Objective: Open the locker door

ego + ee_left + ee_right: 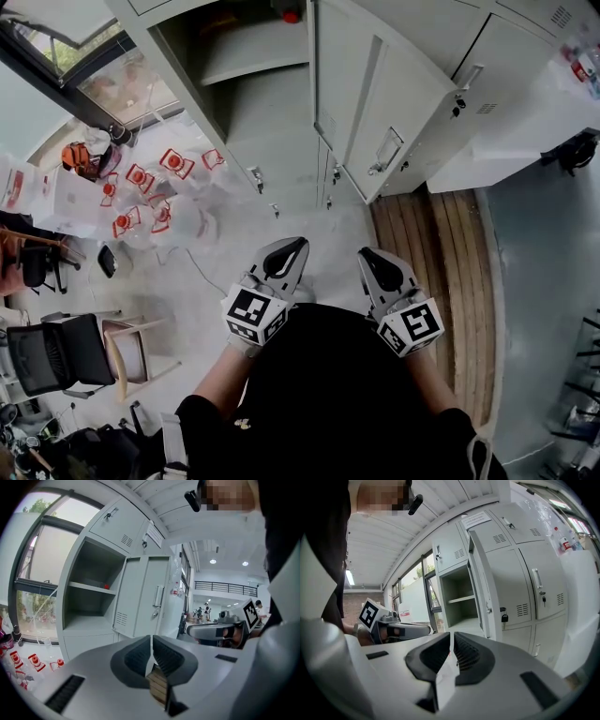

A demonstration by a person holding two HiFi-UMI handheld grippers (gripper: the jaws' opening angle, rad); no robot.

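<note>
the locker door looks like smooth painted metal, the floor boards like bare wood.

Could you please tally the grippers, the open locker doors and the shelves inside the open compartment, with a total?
grippers: 2 (left gripper, right gripper)
open locker door: 1
shelf inside the open compartment: 1
total: 4

Grippers: two, the left gripper and the right gripper. Ahead of the fingertips: one open locker door, one open compartment, one shelf, one padlock.
</note>
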